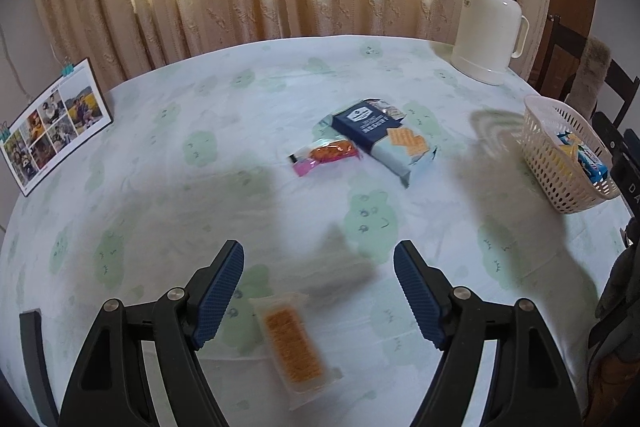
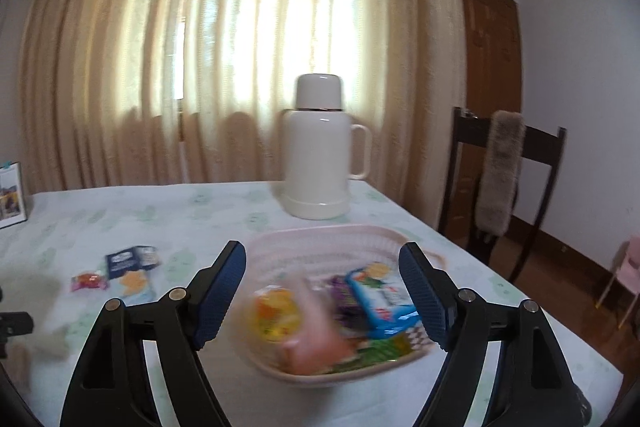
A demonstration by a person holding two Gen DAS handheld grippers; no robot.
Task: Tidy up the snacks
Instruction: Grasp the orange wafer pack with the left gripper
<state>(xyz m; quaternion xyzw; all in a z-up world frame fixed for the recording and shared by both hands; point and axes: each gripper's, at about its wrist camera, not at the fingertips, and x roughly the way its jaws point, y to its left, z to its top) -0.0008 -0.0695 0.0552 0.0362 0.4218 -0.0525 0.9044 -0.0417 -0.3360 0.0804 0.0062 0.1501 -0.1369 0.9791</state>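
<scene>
The left tongs (image 1: pixel 319 263) stand apart with nothing between the pads, hovering over the counter (image 1: pixel 160 155) above a clear-wrapped orange cracker pack (image 1: pixel 294 343), which lies flat just under the gap, well left of the basket (image 1: pixel 560 163). Farther from the camera and also left of the basket lie a navy and pale blue biscuit bag (image 1: pixel 384 135) and, touching its left side, a small pink and orange sweet packet (image 1: pixel 324 155); the bag's white print is too small to read. The right tongs (image 2: pixel 322 263) also stand apart, empty, poised over the basket, which holds several blurred packets, yellow, pink, purple and blue, no lettering legible. A cream flask (image 2: pixel 320 151) stands behind the basket
</scene>
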